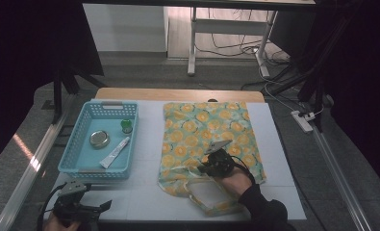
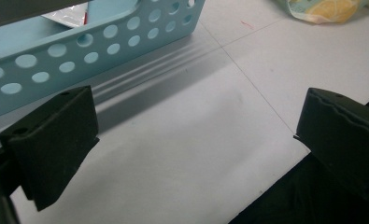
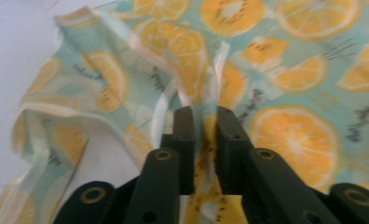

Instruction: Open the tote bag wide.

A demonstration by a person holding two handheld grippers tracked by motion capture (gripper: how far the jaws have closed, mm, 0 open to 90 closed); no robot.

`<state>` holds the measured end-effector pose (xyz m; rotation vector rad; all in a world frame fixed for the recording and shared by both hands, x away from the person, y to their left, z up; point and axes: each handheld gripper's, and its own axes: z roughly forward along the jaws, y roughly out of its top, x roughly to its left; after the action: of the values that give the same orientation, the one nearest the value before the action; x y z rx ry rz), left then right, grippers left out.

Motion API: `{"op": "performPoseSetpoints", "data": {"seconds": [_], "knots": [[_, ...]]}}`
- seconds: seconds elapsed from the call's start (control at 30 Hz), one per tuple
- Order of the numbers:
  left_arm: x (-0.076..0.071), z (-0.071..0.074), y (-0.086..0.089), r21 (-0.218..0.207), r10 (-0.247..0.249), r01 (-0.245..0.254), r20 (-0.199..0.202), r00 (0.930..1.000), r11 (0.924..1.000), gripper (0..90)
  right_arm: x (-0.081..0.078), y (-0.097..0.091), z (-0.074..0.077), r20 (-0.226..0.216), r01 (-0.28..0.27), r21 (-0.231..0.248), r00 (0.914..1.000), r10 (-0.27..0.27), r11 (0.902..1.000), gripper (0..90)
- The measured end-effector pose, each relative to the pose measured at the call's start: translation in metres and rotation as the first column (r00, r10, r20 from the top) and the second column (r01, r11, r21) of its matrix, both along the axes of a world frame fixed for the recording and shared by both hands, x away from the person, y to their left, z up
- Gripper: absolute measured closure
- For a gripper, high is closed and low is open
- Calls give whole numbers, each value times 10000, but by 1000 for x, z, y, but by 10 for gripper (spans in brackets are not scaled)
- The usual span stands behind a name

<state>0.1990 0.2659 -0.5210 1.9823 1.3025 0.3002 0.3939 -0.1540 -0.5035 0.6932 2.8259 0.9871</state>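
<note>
My right gripper [image 3: 204, 122], lower centre of the high view, pinches a fold of the bag [image 3: 285, 70]; my left gripper [image 2: 191, 140], lower left, gapes beside the basket [image 2: 98, 44].

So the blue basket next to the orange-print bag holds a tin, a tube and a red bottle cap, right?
Not quite: in the high view the blue basket beside the orange-print bag holds a round tin, a tube and a green cap, not red.
</note>
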Motion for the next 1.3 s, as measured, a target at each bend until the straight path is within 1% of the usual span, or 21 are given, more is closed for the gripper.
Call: {"op": "performPoseSetpoints", "data": {"seconds": [0.07, 0.13, 0.2, 0.3, 0.4, 0.5, 0.6, 0.7, 0.73, 0.8, 0.83, 0.87, 0.93, 1.0, 1.03, 1.07, 1.1, 1.13, 1.17, 1.2, 1.3], "knots": [[0, 0, 0, 3, 0, 0, 2, 10000, 10000, 0, -1, 0, -1, -54, -58, -22, 10000, 58, 10000, 749], [0, 0, 0, 4, -1, 1, -1, 10000, 10000, 0, -4, 2, -4, -175, -258, -29, 9995, 258, 9997, 701], [0, 0, 0, 5, -2, 2, 0, 10000, 10000, 0, -5, 3, -5, -207, -401, -18, 9990, 400, 9992, 680], [0, 0, 0, 7, -6, 6, -2, 10000, 10000, 0, -7, 5, -6, -202, -528, -2, 9984, 528, 9986, 672], [0, 0, 0, 11, -11, 11, -2, 10000, 10000, 0, -10, 8, -8, -209, -842, -26, 9962, 841, 9964, 659], [0, 0, 0, 12, -12, 12, -4, 10000, 10000, 0, -12, 11, -9, -228, -915, 13, 9955, 915, 9958, 648], [0, 0, 0, 22, -15, 15, -6, 10000, 10000, 0, -12, 13, -8, -71, -894, 85, 9960, 895, 9960, 644], [0, 0, 0, 28, -18, 18, -4, 10000, 10000, 0, -11, 17, -6, -185, -845, 348, 9962, 852, 9958, 633], [0, 0, 0, 24, -18, 18, -6, 10000, 10000, 0, -11, 18, -7, -226, -871, 350, 9959, 879, 9956, 627], [0, 0, 0, 21, -18, 18, -7, 10000, 10000, 0, -14, 25, -11, -213, -1036, 154, 9944, 1039, 9945, 597], [0, 0, 0, 25, -15, 15, -1, 10000, 10000, 0, -14, 25, -11, -213, -1036, 154, 9944, 1039, 9945, 597], [0, 0, 0, 24, -20, 20, -1, 10000, 10000, 0, -15, 28, -12, -169, -1041, 13, 9944, 1041, 9946, 582], [0, 0, 0, 30, -25, 25, 2, 10000, 10000, 0, -16, 30, -15, 37, -1049, -232, 9945, 1050, 9942, 562], [0, 0, 0, 31, -26, 26, 7, 10000, 10000, 0, -18, 31, -15, 211, -1144, -342, 9931, 1152, 9928, 551], [0, 0, 0, 25, -24, 24, 10, 10000, 10000, 0, -19, 32, -15, 493, -1191, -623, 9913, 1222, 9909, 551], [0, 0, 0, 25, -27, 27, 16, 10000, 10000, 0, -21, 32, -15, 727, -1196, -751, 9895, 1251, 9900, 555], [0, 0, 0, 30, -29, 29, 18, 10000, 10000, 0, -22, 31, -15, 796, -1179, -791, 9891, 1242, 9899, 572], [0, 0, 0, 30, -31, 31, 14, 10000, 10000, 0, -22, 30, -15, 800, -1188, -809, 9889, 1252, 9896, 610], [0, 0, 0, 30, -28, 28, 13, 10000, 10000, 0, -24, 28, -14, 889, -1328, -967, 9859, 1414, 9864, 728], [0, 0, 0, 32, -28, 28, 14, 10000, 10000, 0, -24, 28, -14, 889, -1328, -967, 9859, 1414, 9864, 728], [0, 0, 0, 44, -27, 27, 6, 10000, 10000, 0, -25, 27, -14, 885, -1529, -970, 9829, 1616, 9835, 885]]}}
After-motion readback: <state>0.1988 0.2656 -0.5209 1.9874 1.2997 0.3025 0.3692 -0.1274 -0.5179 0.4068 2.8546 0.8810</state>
